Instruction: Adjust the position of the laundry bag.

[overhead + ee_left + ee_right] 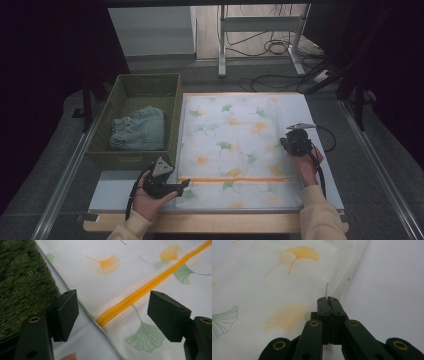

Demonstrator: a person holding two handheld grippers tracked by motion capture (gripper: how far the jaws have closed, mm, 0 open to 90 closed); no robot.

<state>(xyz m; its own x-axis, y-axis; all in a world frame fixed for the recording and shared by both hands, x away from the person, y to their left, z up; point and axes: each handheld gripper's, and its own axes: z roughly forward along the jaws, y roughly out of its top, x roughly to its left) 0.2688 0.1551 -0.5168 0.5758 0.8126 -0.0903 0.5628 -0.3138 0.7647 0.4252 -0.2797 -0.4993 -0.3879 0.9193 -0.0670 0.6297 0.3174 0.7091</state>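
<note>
A white mesh bag (235, 140) printed with ginkgo leaves lies flat on the table, an orange zipper (235, 178) running across its near part. My left gripper (184, 187) rests at the bag's near left corner. In the left gripper view it (113, 307) stands open, with the zipper's (150, 285) closed end between its jaws and touching neither. My right gripper (286, 142) is at the bag's right edge. In the right gripper view it (327, 300) is shut on the bag's (262, 282) edge fabric, with a thread poking out at the tips.
A green woven basket (145, 77) holding a folded denim garment (140, 129) stands to the left of the bag, close beside my left gripper (22, 282). The white tabletop (120, 192) shows bare strips at the near left and along the right (392, 277).
</note>
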